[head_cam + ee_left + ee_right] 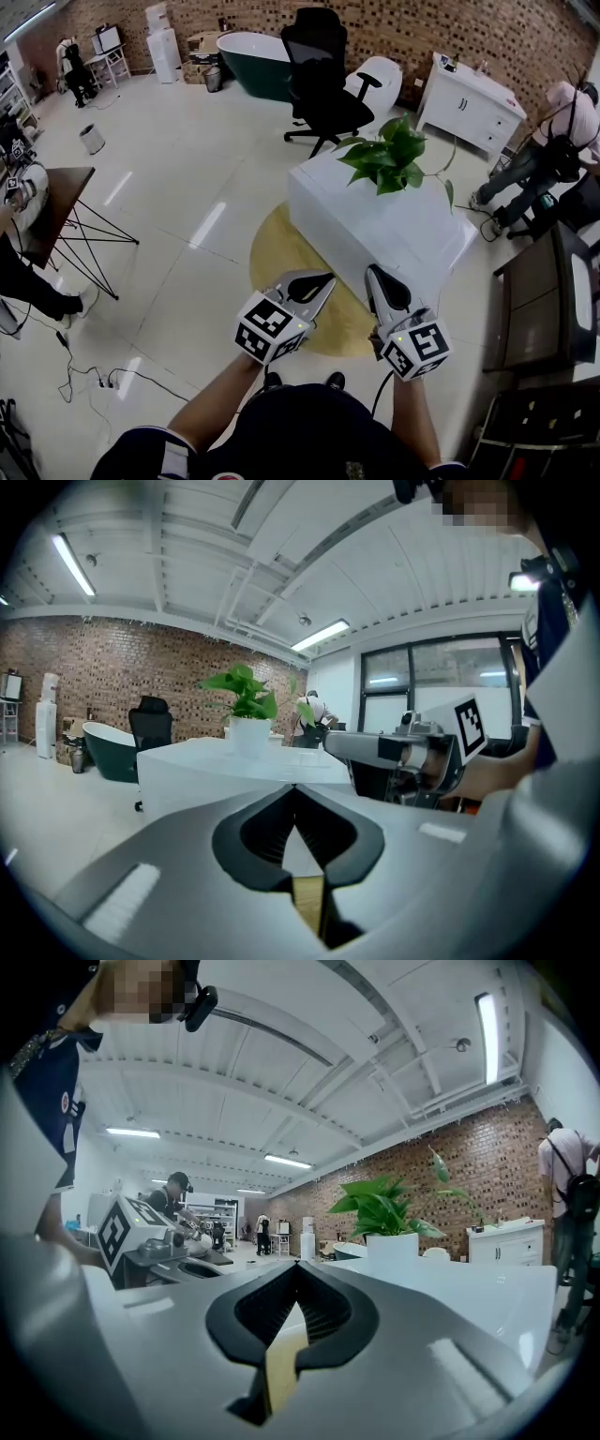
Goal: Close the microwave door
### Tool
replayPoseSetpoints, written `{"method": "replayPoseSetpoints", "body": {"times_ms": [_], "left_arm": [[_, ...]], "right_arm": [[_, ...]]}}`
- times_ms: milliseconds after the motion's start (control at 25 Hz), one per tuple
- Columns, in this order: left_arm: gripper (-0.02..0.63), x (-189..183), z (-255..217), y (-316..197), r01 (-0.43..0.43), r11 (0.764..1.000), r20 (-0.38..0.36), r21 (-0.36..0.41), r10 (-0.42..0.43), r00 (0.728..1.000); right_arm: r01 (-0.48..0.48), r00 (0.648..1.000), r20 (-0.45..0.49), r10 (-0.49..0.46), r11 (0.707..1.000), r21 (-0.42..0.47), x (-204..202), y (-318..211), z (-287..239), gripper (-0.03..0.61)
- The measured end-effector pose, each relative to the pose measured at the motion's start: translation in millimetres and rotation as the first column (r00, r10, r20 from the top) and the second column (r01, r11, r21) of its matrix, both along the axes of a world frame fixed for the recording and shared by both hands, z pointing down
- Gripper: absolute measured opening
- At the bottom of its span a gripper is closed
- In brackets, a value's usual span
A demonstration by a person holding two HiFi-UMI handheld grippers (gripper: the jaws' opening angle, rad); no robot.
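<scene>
Plainly, the biggest trouble is that no microwave shows in any view, so its door cannot be placed at all; the person would likely have to turn or walk to find it, and each hazard below follows from that. The white block [375, 225] stands just ahead and to the right, on a round yellow rug [281, 258], and a blind step forward could drive a shin or a gripper into its near corner. The black chair [319, 84] sits far beyond it, well apart, and matters only on a long detour. The potted plant [389, 155] on the block's far edge looks top-heavy with trailing stems, so a swung arm might catch a leaf and tip it. Loose cables [89, 375] lie on the floor at the near left, and turning that way while looking at the grippers could snag a foot. The left gripper [323, 279] and right gripper [373, 272] are held side by side at waist level, each with jaws pressed together and nothing between them. That suits pushing a door, though narrow closed tips may skid off a smooth panel.
</scene>
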State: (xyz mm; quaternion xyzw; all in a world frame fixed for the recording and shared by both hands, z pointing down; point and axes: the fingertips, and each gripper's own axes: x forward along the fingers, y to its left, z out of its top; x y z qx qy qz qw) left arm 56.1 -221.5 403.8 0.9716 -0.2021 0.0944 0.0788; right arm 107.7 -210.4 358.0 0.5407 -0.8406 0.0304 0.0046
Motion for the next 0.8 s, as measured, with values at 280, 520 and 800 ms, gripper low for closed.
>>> {"method": "replayPoseSetpoints", "body": {"times_ms": [280, 520, 800], "left_arm": [[0.012, -5, 4, 0, 0.012, 1.0, 0.004, -0.009, -0.012, 1.0], [0.012, -7, 8, 1, 0.013, 1.0, 0.006, -0.016, -0.012, 1.0], [0.012, -8, 11, 2, 0.011, 1.0, 0.005, -0.022, -0.01, 1.0]], "right_arm": [[0.016, 1.0, 0.0, -0.016, 1.0, 0.0, -5, -3, 0, 0.0], [0.017, 1.0, -0.003, -0.017, 1.0, -0.001, -8, -3, 0, 0.002], [0.012, 1.0, -0.002, -0.012, 1.0, 0.0, -8, -3, 0, 0.0]]}}
